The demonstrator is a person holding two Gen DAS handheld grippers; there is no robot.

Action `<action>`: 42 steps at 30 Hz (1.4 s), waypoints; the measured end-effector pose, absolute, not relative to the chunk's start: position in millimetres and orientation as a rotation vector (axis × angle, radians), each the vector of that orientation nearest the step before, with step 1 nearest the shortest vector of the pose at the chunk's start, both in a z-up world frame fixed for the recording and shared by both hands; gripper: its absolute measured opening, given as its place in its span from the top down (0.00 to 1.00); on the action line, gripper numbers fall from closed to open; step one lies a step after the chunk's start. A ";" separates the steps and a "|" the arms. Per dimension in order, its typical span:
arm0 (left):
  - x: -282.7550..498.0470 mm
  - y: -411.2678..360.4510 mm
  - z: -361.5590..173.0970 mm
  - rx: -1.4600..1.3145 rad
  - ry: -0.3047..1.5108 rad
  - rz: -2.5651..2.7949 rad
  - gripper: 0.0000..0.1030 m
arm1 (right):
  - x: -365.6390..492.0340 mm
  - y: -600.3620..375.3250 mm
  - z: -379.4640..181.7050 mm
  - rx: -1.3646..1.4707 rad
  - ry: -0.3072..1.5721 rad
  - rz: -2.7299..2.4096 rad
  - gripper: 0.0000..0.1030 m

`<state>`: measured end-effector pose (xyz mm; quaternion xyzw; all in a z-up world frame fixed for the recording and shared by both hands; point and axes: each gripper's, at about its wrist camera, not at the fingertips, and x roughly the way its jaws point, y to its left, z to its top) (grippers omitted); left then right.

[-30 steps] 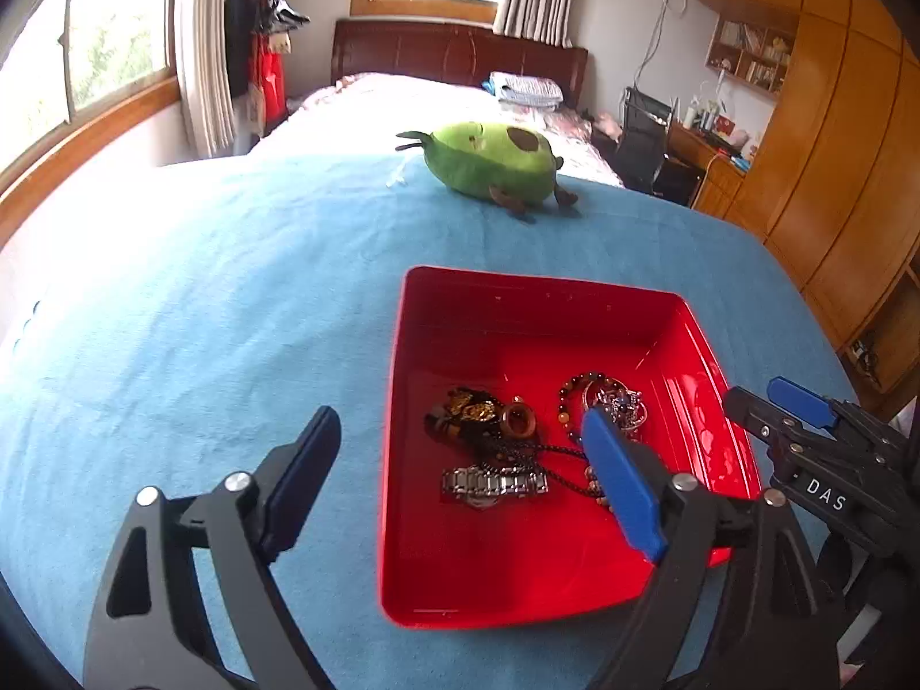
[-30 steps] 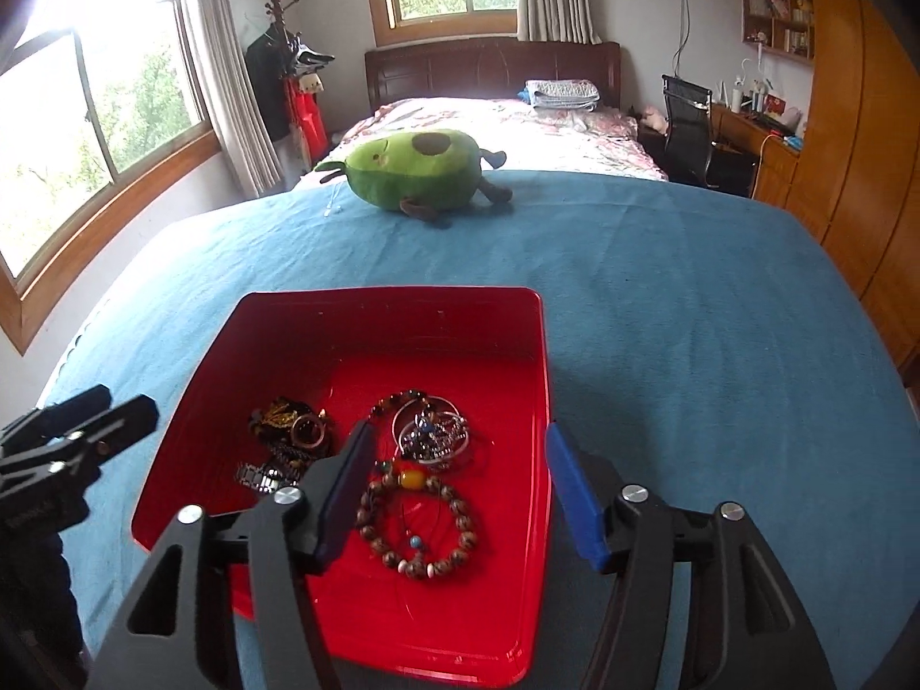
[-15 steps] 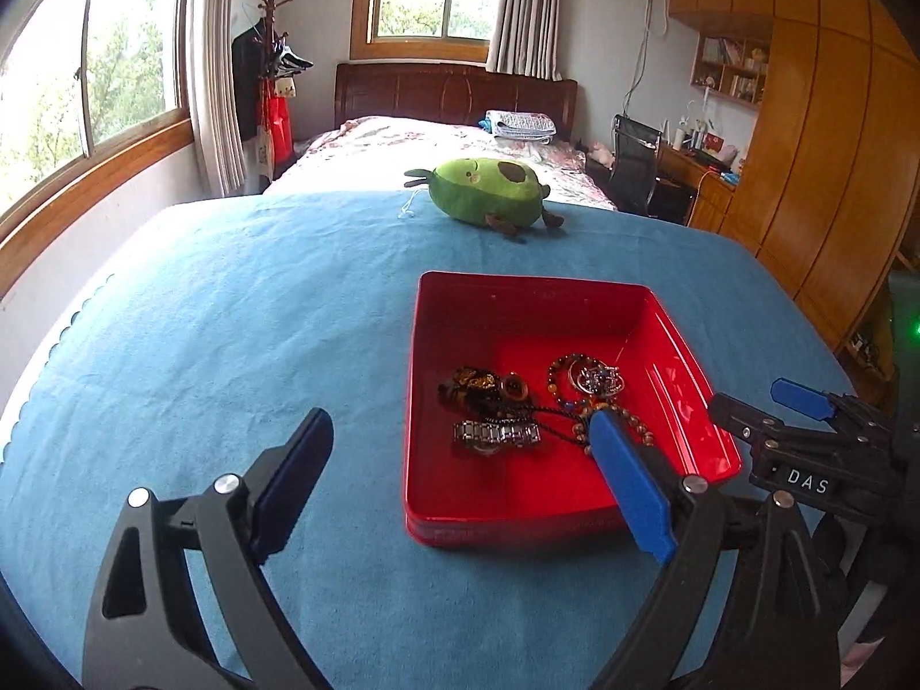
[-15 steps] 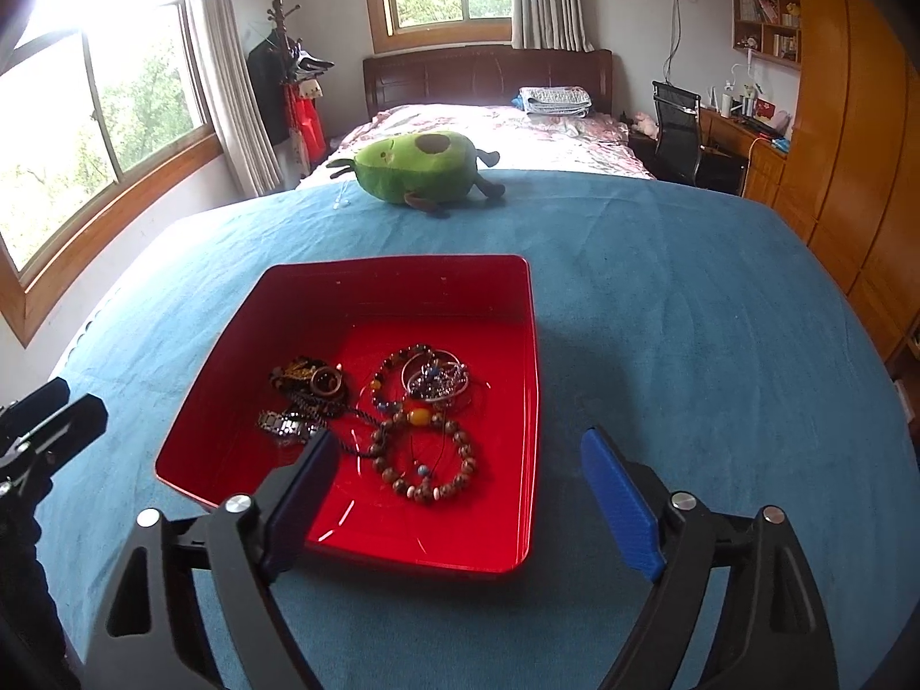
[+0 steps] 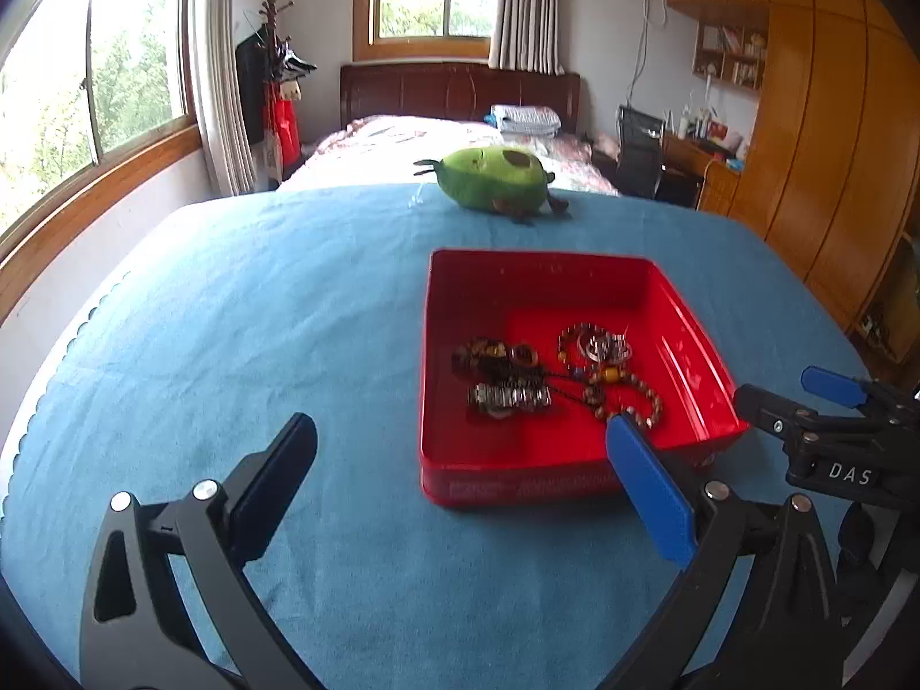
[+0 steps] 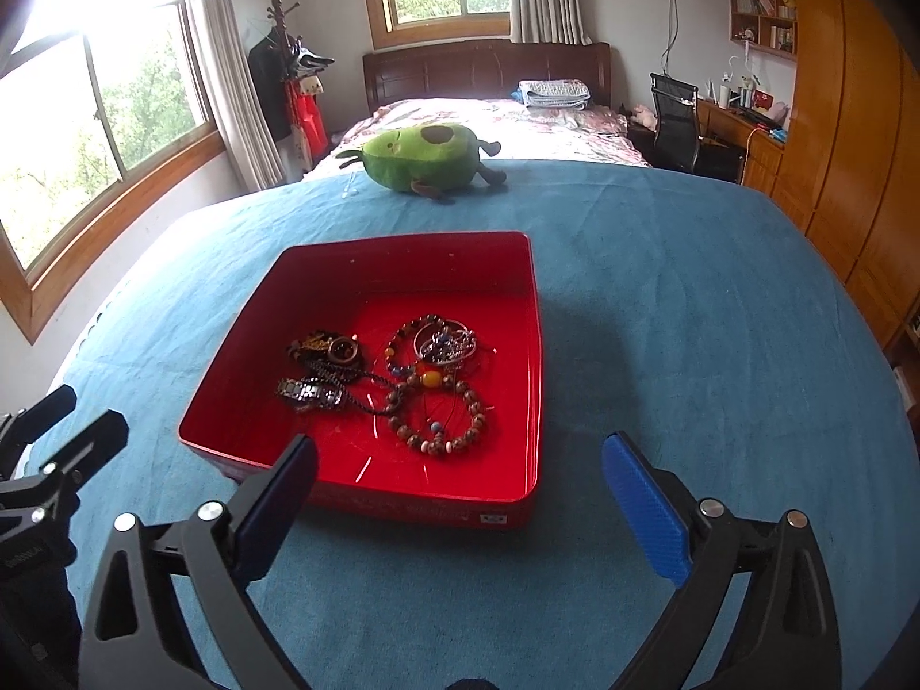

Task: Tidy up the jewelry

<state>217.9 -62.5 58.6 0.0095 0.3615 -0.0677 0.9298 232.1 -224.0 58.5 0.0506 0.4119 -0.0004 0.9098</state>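
Left gripper [image 5: 460,460]: seen at the bottom of the left wrist view, jaws opening and now spread wide, with nothing but blue cloth between them. A second ago its right finger overlapped the red tray; the gripper has since been drawn back, and the tray now lies above and to the right of it.

Table [image 5: 230,316]: covered by a blue cloth, filling the middle of both views. No loose jewelry is seen on the cloth.

Red tray [image 6: 535,345]: at centre-left of the right wrist view, resting flat on the table. It looks smaller and farther up the frame than a second ago, which is read as both grippers having been pulled away from it.

Jewelry [image 6: 397,379]: gathered on the near half of the tray floor. From left to right are a dark cord with a round pendant [image 6: 342,349], a metal link bracelet [image 6: 310,394], a silver bangle [image 6: 448,345] and a wooden bead bracelet [image 6: 443,420]. The arrangement matches that of a second ago.

Right gripper [image 6: 459,489]: at the bottom of the right wrist view, jaws opening and wide apart, empty. Only the tray's near edge and the cloth show between its fingers.

Avocado plush toy [image 6: 425,158]: at the far edge of the table, upper centre, well apart from the tray.

Meaning for the task: every visible piece is judged to be in the tray, so the collecting appears finished.
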 end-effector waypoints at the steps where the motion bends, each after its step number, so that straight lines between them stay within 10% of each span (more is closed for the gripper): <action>1: 219.4 -63.1 54.9 0.026 0.770 -0.139 0.03 | 230.8 -223.7 57.3 0.104 0.855 -0.003 0.04; 42: 237.6 -62.5 14.2 0.014 0.874 -0.102 0.03 | 223.3 -227.3 27.2 0.128 0.907 0.004 0.04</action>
